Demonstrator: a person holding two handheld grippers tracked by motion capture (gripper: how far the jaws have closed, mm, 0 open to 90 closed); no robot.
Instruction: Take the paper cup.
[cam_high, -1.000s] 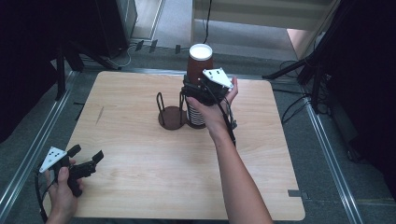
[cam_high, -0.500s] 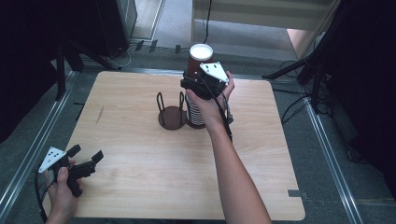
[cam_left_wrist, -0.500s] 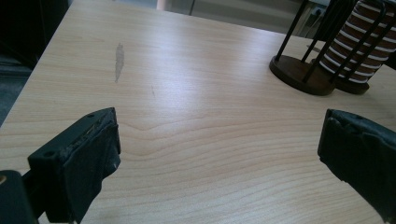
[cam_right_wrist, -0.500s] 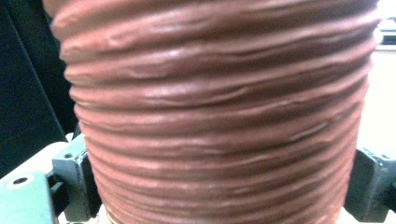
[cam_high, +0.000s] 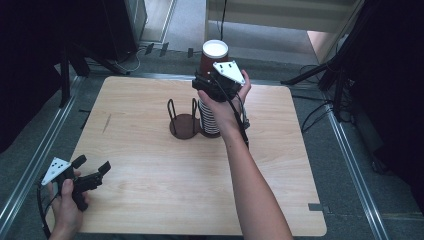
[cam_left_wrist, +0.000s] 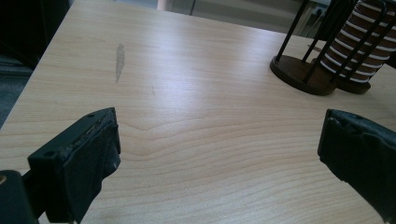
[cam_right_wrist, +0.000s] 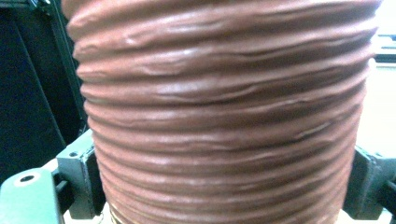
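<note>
A brown ribbed paper cup stands over a stack of striped cups at the table's far middle. My right gripper is shut on the brown cup, one jaw pressing each side. Beside the stack sits a dark round cup holder with upright wire posts. My left gripper is held low over the near left corner of the table, open, with nothing between its jaws.
The wooden table has a grey scuff mark at its left side. Dark stands and cables surround the table on the floor, and metal rails run along both sides.
My right gripper has risen slightly with the brown cup and shifted a little away from me. The left gripper has stayed where it was.
</note>
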